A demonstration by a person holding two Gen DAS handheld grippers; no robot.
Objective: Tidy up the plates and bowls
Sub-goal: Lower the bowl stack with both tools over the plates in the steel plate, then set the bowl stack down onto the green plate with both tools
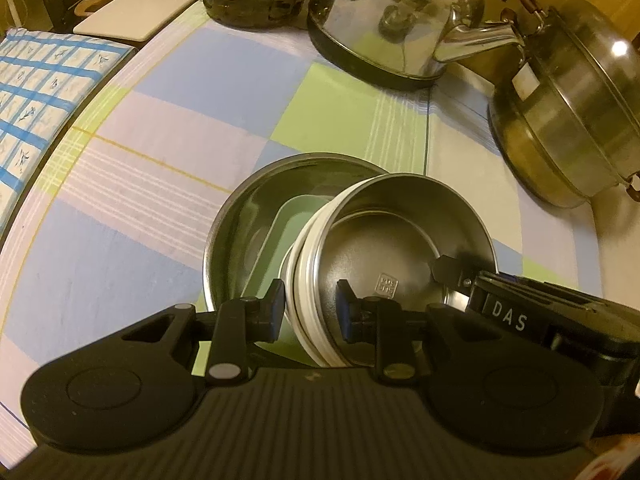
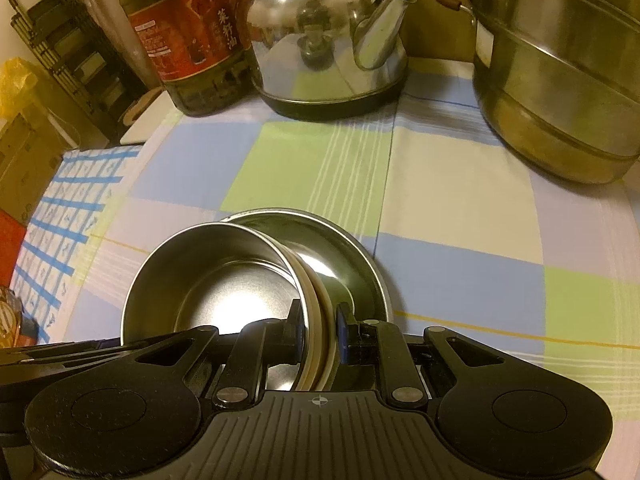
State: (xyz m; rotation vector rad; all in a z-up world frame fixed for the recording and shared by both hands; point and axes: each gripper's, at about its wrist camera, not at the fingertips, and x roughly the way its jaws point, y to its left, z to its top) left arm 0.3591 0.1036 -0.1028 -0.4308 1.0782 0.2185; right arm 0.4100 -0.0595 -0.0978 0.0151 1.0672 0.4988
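Observation:
A steel bowl with a white outer wall is held tilted by both grippers. My left gripper is shut on its left rim. My right gripper is shut on the opposite rim of the same bowl; in the left wrist view the right gripper shows at the bowl's right edge. Under the bowl, a wider steel dish lies on the checked tablecloth. A pale green rectangular dish lies inside that steel dish. I cannot tell whether the bowl touches it.
At the back stand a shiny kettle, an oil bottle and a large steel steamer pot. A blue-gridded cloth lies past the table's left edge, with a white board behind it.

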